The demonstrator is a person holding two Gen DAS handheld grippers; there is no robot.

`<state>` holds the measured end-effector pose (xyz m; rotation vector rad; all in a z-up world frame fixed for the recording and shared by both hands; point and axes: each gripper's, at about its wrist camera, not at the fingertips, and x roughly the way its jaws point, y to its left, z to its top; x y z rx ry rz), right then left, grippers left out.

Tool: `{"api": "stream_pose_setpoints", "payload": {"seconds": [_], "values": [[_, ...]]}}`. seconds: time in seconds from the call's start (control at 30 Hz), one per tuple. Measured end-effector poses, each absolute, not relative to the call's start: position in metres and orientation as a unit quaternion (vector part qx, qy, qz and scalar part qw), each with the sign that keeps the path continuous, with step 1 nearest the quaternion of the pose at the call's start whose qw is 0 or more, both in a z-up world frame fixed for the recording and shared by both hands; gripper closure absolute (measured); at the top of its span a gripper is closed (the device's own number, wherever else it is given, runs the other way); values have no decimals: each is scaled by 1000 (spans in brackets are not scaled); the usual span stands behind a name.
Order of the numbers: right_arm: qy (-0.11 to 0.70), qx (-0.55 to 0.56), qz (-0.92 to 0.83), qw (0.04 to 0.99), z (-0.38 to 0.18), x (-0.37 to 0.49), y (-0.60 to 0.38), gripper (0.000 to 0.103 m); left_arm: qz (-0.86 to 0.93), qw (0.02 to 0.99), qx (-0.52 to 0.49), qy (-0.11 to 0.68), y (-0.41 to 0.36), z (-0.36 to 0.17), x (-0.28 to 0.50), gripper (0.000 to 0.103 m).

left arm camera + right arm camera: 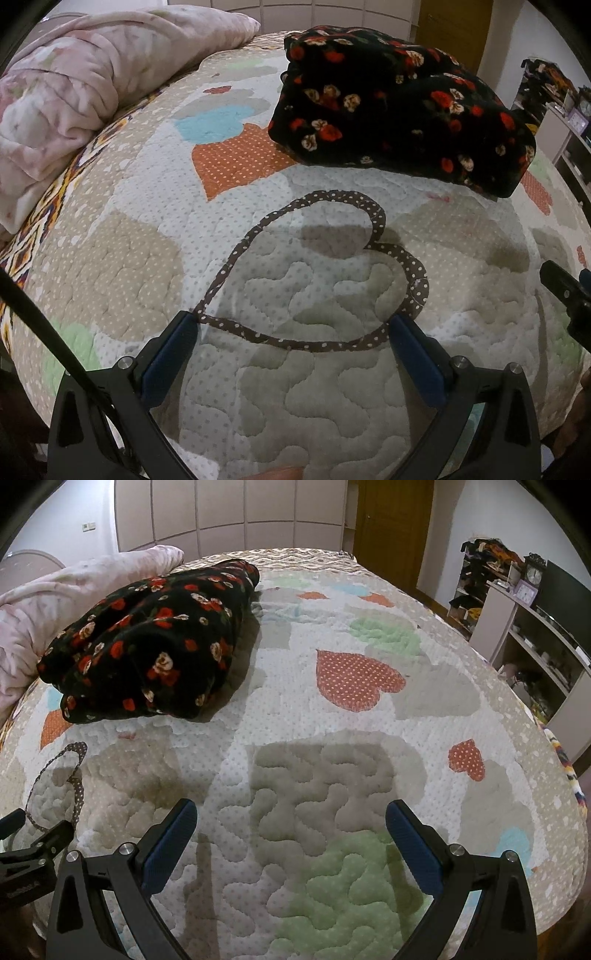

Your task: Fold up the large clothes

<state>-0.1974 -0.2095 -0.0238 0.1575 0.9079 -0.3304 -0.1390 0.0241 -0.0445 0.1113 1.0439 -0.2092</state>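
A black garment with red and cream flowers (399,107) lies folded in a thick bundle on the quilted bedspread (147,258), far from both grippers. It also shows in the right wrist view (147,642) at the upper left. My left gripper (293,328) is open and empty, low over the quilt, with nothing between its blue pads. My right gripper (291,812) is open and empty over the quilt. The left gripper's fingertips (55,830) show at the lower left of the right wrist view.
A pink fleece blanket (74,85) is heaped at the bed's left. A brown dotted heart outline (325,269) is sewn on the quilt. A shelf unit (535,635) with a clock and a dark screen stands right of the bed. A brown door (391,524) is behind.
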Motion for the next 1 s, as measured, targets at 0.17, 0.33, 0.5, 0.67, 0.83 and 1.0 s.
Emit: {"api": "stream_pose_setpoints", "payload": {"seconds": [0.17, 0.33, 0.5, 0.67, 0.83, 1.0], "values": [[435, 64, -157, 884, -22, -197, -204, 0, -95, 865, 53, 489, 25, -40, -138, 0], [429, 49, -158, 888, -17, -197, -198, 0, -72, 880, 59, 466, 27, -22, -148, 0], [421, 40, -156, 892, -10, -195, -193, 0, -62, 898, 58, 431, 33, 5, -160, 0], [413, 33, -154, 897, 1, -192, -184, 0, -61, 907, 49, 414, 39, 24, -166, 0], [407, 15, -155, 900, 8, -192, -171, 0, -56, 913, 46, 401, 43, 34, -172, 0], [407, 11, -161, 899, 9, -194, -168, 0, -52, 913, 43, 402, 47, 35, -170, 0]]}}
